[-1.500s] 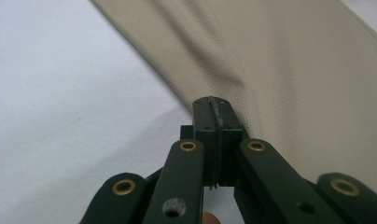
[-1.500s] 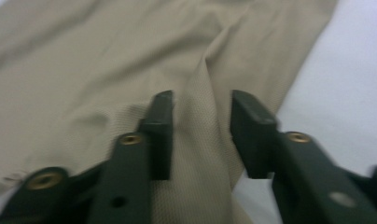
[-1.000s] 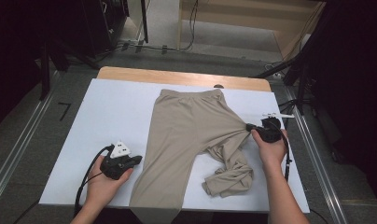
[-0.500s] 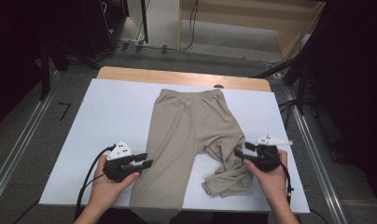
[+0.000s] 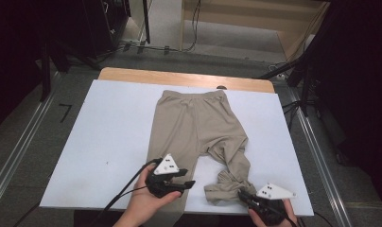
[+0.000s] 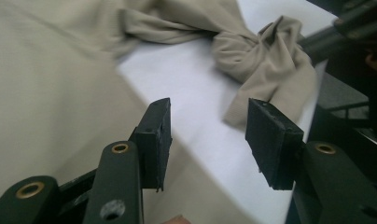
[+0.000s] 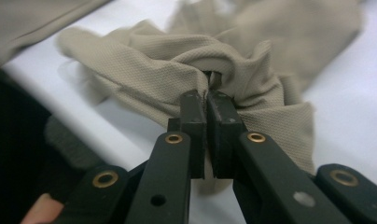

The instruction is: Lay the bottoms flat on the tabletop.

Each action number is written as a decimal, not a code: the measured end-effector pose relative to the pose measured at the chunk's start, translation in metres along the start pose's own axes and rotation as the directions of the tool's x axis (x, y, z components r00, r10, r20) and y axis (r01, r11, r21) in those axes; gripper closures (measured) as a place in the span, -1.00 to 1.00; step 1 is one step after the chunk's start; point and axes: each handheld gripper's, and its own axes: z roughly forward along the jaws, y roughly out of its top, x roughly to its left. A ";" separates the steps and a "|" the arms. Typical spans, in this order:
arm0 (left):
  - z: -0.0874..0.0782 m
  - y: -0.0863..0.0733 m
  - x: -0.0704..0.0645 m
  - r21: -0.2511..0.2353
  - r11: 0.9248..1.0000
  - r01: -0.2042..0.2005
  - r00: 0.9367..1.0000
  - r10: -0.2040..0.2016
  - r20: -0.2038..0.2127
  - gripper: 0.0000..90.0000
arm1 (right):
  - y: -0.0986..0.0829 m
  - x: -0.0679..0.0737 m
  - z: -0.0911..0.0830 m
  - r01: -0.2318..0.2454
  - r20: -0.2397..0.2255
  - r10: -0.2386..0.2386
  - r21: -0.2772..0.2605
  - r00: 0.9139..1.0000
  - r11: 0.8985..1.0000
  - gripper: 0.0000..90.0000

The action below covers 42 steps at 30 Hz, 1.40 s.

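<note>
Beige pants (image 5: 189, 123) lie flat on the white board (image 5: 104, 132), waistband at the far end. The pants' right leg is twisted and bunched into a lump (image 5: 227, 187) near the front edge. My right gripper (image 5: 241, 194) is shut on that lump; in the right gripper view the jaws (image 7: 206, 95) pinch a fold of the mesh fabric (image 7: 144, 51). My left gripper (image 5: 186, 178) is open over the inner edge of the left leg. In the left gripper view it (image 6: 207, 109) straddles the leg's edge (image 6: 46, 84) and bare board, with the lump (image 6: 266, 60) beyond.
The board's front edge (image 5: 132, 208) runs just under both hands. A wooden tabletop strip (image 5: 132, 74) shows behind the board. Metal rails (image 5: 19, 156) flank the table on a grey floor, and dark stands and cables sit at the back.
My right gripper has come toward the front edge, dragging the bunched leg with it. My left gripper has slid right, from the bare board onto the left leg.
</note>
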 end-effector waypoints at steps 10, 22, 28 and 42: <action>0.059 0.026 -0.029 0.058 0.998 -0.011 1.000 0.010 0.022 0.05 | -0.026 0.031 -0.026 0.055 -0.210 -0.065 -0.052 0.976 0.997 0.16; 0.079 0.028 -0.041 0.148 0.985 -0.086 0.992 0.071 0.102 0.92 | -0.013 -0.019 -0.005 -0.081 0.007 0.082 -0.093 0.997 0.992 0.04; 0.067 0.016 -0.064 0.141 0.979 -0.148 0.961 0.108 0.255 0.78 | -0.003 -0.028 0.004 -0.088 0.029 0.090 -0.076 0.996 0.993 -0.04; 0.058 0.023 -0.025 0.091 0.996 -0.019 0.993 0.009 0.117 0.26 | 0.021 -0.044 0.028 -0.103 0.050 0.106 -0.048 0.993 0.994 0.95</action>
